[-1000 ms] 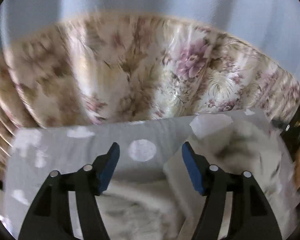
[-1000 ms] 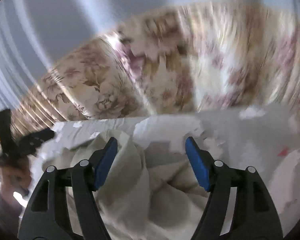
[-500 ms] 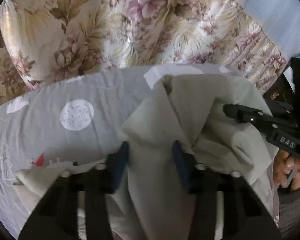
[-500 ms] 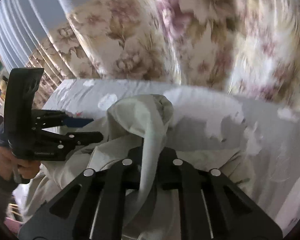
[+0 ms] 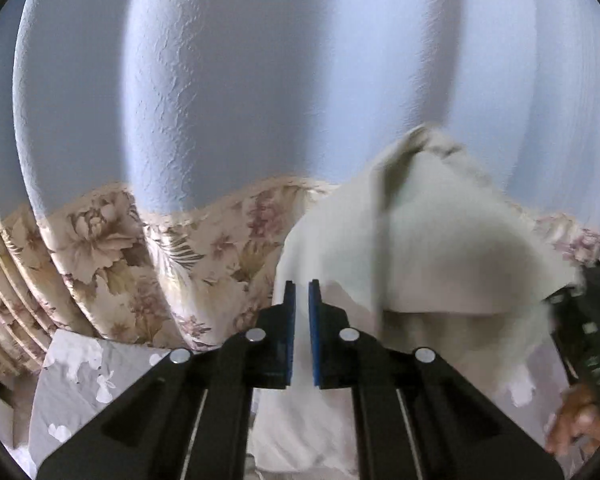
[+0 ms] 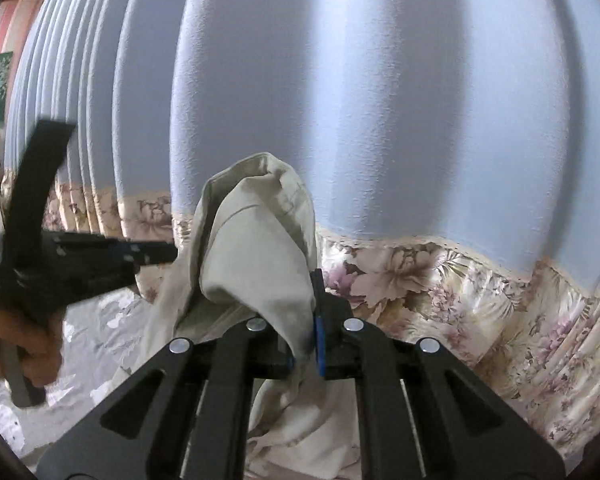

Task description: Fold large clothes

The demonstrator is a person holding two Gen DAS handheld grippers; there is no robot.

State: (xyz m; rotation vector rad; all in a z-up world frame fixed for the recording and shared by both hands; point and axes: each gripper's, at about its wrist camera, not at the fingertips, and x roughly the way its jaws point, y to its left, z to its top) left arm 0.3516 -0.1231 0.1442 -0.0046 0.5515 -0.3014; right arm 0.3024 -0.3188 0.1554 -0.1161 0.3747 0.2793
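While both point level at the blue wall, left gripper (image 5: 302,312) and right gripper (image 6: 304,316) have jaws pinching the beige garment (image 6: 255,248), lifted above the bed (image 5: 79,384).

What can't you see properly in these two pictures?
- Left wrist view: the garment is blurred; what kind it is, unclear.
- Left wrist view: whether the left gripper pinches cloth, unclear.
- Right wrist view: the right gripper has its left pad hidden under cloth.
- Both views: the garment's lower part is cut off.
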